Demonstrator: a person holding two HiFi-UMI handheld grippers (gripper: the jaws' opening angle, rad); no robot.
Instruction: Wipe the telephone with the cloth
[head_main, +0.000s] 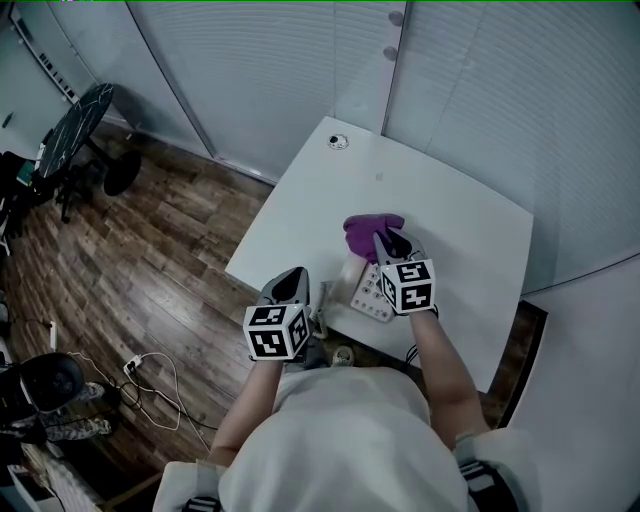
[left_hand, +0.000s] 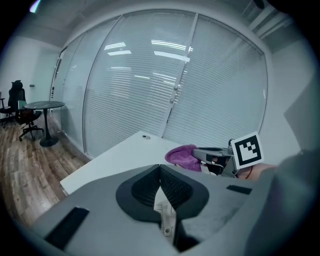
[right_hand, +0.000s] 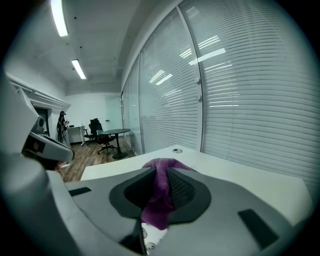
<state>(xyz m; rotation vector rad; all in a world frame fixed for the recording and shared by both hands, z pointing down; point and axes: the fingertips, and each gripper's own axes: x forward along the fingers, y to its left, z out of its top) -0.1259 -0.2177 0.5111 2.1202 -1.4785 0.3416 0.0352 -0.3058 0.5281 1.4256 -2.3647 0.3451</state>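
- The left tongs (head_main: 293, 275) are closed together, held near and left, and point away and slightly downward.
- The right tongs (head_main: 388, 243) are clamped on the purple cloth (head_main: 370, 228), farther out, with the bare forearm extended.

There is one desk (head_main: 470, 230) with one grommet (head_main: 338, 142) in it. On it are one telephone (head_main: 372, 292) and one cloth (head_main: 368, 232). There are two grippers, the left gripper (head_main: 294, 274) and the right gripper (head_main: 388, 242), and two marker cubes, a left cube (head_main: 277, 331) and a right cube (head_main: 410, 285), one per gripper. There is one round table (head_main: 78, 125). At least two chairs stand by it, a far chair (left_hand: 17, 92) and a near chair (left_hand: 29, 120). One cable (head_main: 160, 385) lies on the floor. Two ceiling lights show, a near light (right_hand: 59, 17) and a far light (right_hand: 78, 69).
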